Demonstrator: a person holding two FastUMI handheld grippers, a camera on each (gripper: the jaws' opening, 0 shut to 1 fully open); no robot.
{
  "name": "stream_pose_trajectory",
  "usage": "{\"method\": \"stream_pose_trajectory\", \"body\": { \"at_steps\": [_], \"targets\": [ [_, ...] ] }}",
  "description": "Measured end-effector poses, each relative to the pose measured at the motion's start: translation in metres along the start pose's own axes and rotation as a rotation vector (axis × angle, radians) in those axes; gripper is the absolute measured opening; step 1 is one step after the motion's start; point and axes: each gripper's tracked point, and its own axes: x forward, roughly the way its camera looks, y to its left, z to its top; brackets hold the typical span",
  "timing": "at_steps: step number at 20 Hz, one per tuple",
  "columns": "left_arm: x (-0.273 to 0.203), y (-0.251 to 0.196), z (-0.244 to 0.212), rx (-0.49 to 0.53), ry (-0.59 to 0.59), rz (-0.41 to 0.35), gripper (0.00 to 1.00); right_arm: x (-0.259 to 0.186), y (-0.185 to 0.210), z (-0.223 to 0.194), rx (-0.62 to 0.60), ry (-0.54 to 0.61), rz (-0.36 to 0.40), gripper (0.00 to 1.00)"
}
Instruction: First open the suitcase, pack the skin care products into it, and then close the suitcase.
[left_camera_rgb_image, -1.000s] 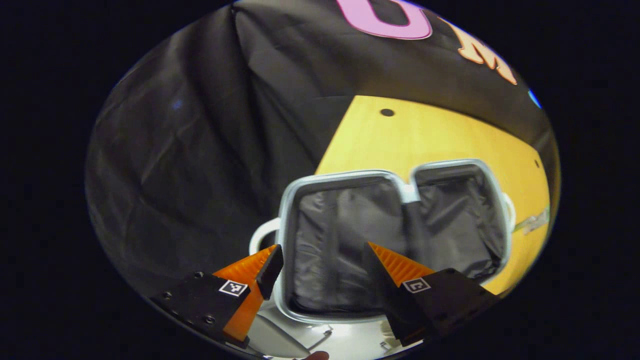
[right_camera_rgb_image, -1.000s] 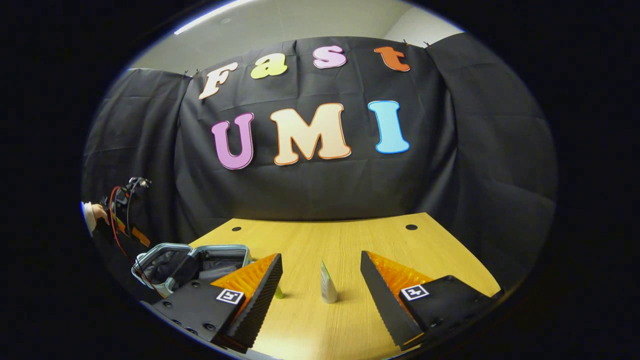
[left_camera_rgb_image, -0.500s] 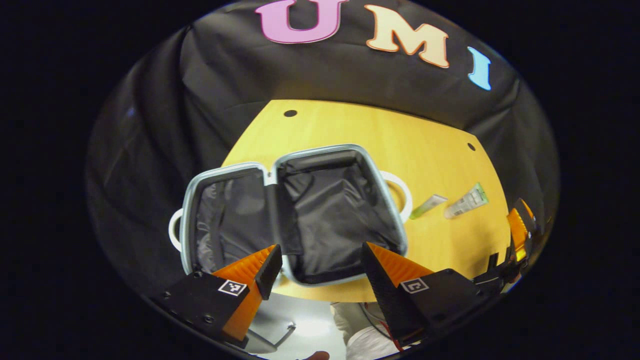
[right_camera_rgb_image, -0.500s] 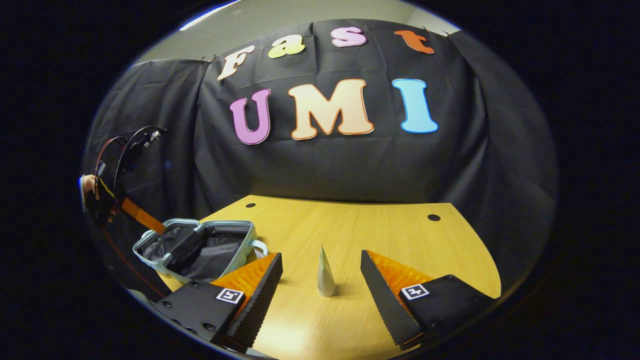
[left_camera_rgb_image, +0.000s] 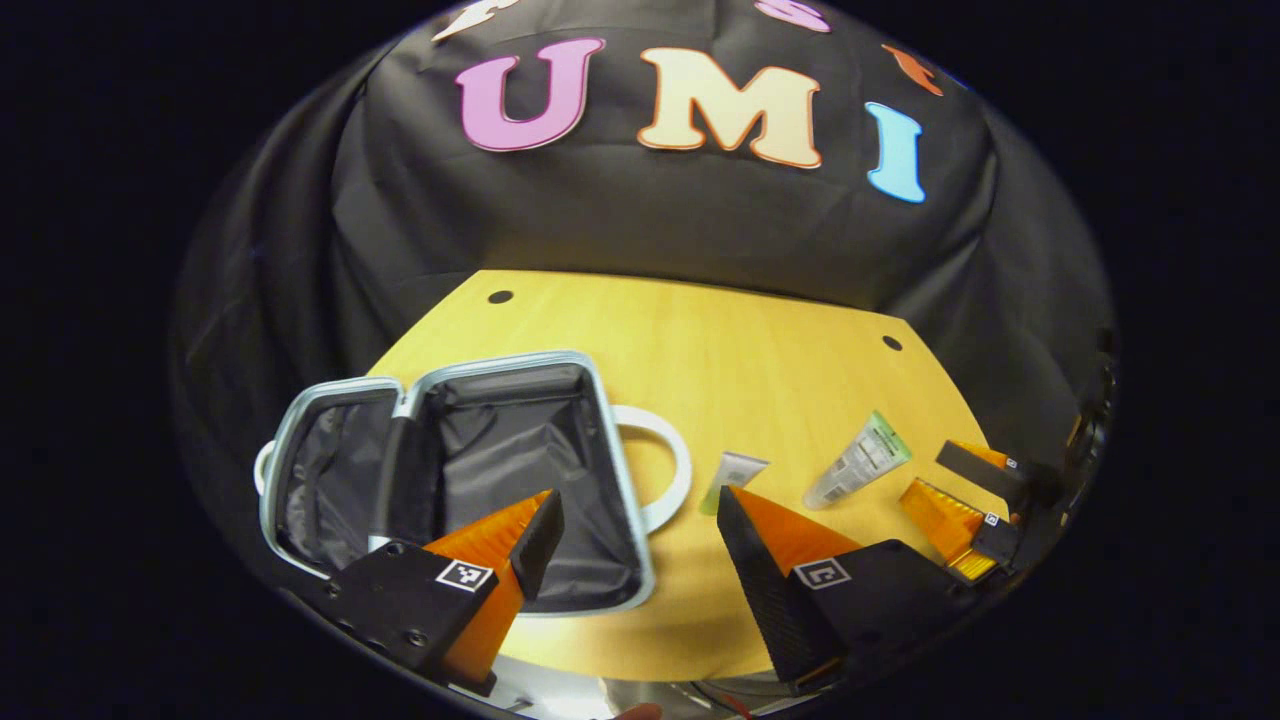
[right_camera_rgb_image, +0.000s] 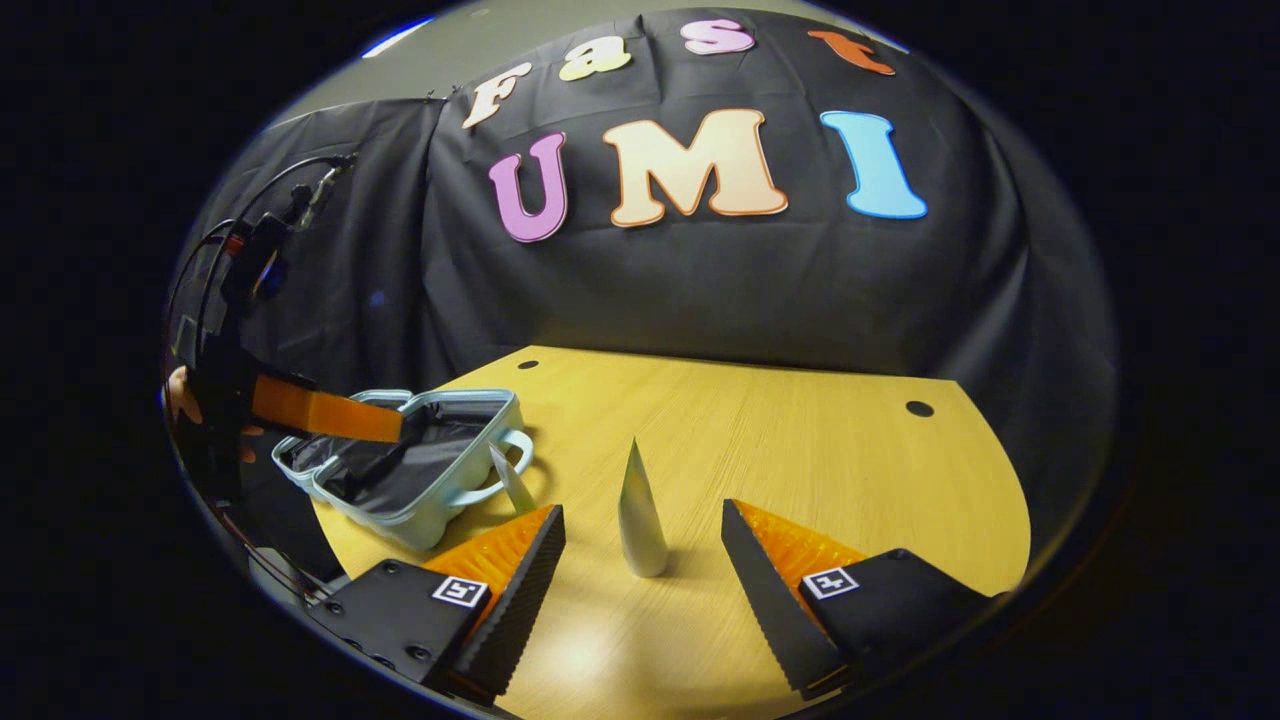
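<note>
In the left gripper view I see my left gripper (left_camera_rgb_image: 632, 525) with its fingers spread wide and nothing between them; the suitcase (left_camera_rgb_image: 455, 470) lies open on the wooden table (left_camera_rgb_image: 720, 340), its dark lining up, and my left finger (left_camera_rgb_image: 535, 530) stands over its nearer half; the white handle (left_camera_rgb_image: 668, 468) of the suitcase shows in the gap between my fingers. Just past the tip of my right finger (left_camera_rgb_image: 745, 530) lies the small green tube (left_camera_rgb_image: 732, 475); a little more to the right lies the bigger white tube (left_camera_rgb_image: 858, 468) with a green end; both are flat on the table and apart from each other. Farther right I see the right gripper (left_camera_rgb_image: 960, 490), near the bigger tube.

In the right gripper view my right gripper (right_camera_rgb_image: 640, 575) is also wide open and holds nothing; the bigger white tube (right_camera_rgb_image: 640, 515) lies ahead in the gap, touching neither finger; the small tube (right_camera_rgb_image: 512, 478) lies beyond my left finger, just beside the suitcase (right_camera_rgb_image: 420, 465); the left gripper (right_camera_rgb_image: 330, 415) hangs over the suitcase, with a hand (right_camera_rgb_image: 185, 395) behind it.
</note>
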Motion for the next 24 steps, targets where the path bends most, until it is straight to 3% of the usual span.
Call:
{"method": "stream_pose_trajectory", "body": {
  "at_steps": [3, 6, 15, 22, 23, 24],
  "targets": [
    [0.030, -0.026, -0.015, 0.033, -0.044, -0.013, 0.93, 0.019, 0.005, -0.017, -0.007, 0.022, 0.035, 0.98],
    [0.053, -0.033, -0.019, 0.074, -0.089, 0.033, 0.93, 0.038, 0.006, -0.038, -0.009, 0.042, 0.049, 0.98],
    [0.114, -0.049, -0.019, -0.020, -0.105, 0.065, 0.93, 0.073, -0.005, -0.062, 0.017, 0.067, 0.045, 0.98],
    [0.137, -0.049, -0.014, -0.008, -0.121, 0.090, 0.82, 0.096, -0.007, -0.072, 0.055, 0.083, 0.049, 0.98],
    [0.141, -0.052, -0.015, -0.001, -0.118, 0.073, 0.78, 0.099, -0.006, -0.071, 0.049, 0.082, 0.050, 0.98],
    [0.144, -0.055, -0.017, -0.006, -0.113, 0.066, 0.63, 0.101, -0.006, -0.069, 0.047, 0.080, 0.054, 0.98]
  ]
}}
